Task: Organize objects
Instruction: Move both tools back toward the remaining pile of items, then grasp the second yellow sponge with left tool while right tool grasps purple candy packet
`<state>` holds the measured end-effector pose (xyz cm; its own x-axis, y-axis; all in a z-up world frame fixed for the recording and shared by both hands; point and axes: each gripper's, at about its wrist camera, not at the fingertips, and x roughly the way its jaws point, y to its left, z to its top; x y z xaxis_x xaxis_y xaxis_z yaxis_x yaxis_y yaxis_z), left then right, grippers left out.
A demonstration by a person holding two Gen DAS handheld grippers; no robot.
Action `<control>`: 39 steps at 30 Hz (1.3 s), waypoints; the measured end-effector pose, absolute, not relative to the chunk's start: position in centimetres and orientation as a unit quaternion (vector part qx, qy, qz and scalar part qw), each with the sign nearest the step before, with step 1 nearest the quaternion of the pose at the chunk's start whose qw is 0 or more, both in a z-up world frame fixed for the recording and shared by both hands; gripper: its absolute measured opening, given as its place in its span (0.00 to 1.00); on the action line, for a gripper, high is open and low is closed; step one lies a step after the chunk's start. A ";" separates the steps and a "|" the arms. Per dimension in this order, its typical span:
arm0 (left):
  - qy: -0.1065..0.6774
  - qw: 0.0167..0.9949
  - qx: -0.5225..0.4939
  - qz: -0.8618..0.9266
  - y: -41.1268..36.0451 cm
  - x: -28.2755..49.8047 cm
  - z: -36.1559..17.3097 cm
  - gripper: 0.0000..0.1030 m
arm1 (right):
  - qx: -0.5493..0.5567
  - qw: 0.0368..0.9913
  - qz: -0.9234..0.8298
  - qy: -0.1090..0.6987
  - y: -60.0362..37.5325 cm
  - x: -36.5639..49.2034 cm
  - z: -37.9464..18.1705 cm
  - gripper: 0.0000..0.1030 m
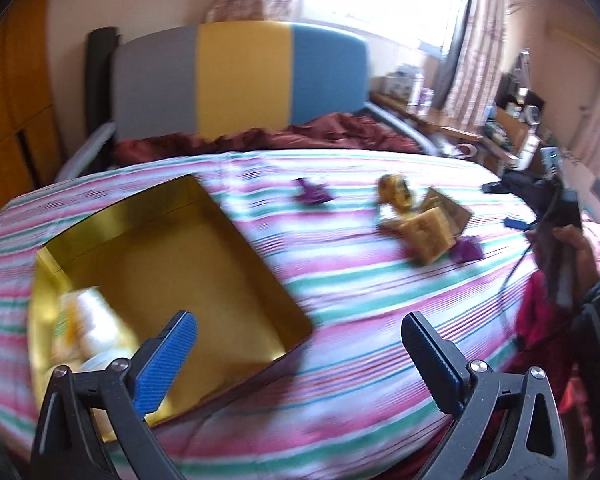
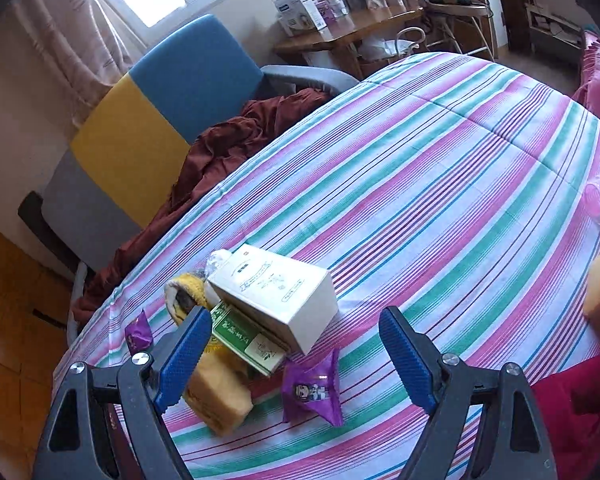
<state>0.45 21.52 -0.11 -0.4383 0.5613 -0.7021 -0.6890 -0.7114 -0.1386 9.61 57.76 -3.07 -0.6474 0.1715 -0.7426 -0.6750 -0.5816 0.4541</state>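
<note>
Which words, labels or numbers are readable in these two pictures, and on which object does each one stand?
No text can be read with certainty.
White box: printed label and small framed marks, too blurred to read.
Green packet: pale characters on a green band, too small to read.
Purple wrapper: a small picture and print, unreadable.
White carton on the far table: blue label, too distant.
Gold box: no visible print.

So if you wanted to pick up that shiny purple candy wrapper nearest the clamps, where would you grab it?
Probably by the puffy middle of the shiny purple candy wrapper, coming down from above. It lies flat and apart on the striped quilt, and its flared ends look too thin. The right hand-held gripper stands open, wide enough to straddle it.
</note>
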 end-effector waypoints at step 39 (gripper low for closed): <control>0.066 0.389 -0.533 0.748 47.2 -5.3 -9.9 0.78 | -0.349 0.195 0.794 0.458 58.8 9.4 -5.5 0.85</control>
<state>-5.30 47.18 -9.92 -0.1280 0.5116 -0.8496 -0.6534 -0.6880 -0.3159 9.36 58.81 -5.51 -0.6798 -0.0105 -0.7333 -0.6294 -0.5049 0.5907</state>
